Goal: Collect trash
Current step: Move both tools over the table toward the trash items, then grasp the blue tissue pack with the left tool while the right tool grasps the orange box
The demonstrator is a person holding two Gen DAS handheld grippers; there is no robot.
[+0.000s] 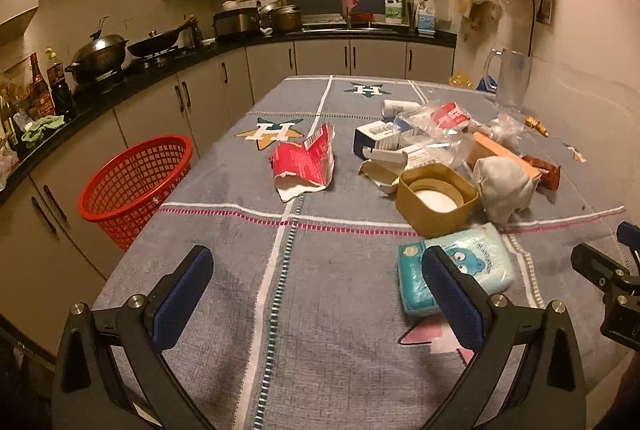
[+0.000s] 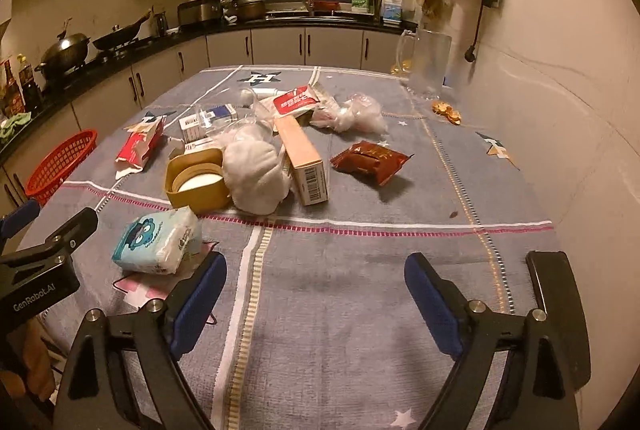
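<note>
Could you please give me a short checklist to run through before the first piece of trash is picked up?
1. Left gripper open and empty: ok.
2. Right gripper open and empty: ok.
3. Red basket within view beside the table, upright, mouth unobstructed: ok.
4. Nearest item, the blue tissue pack, lying free of the pile: ok.
5. Torn red packet lying apart from other items: ok.
6. Basket empty: cannot tell.
</note>
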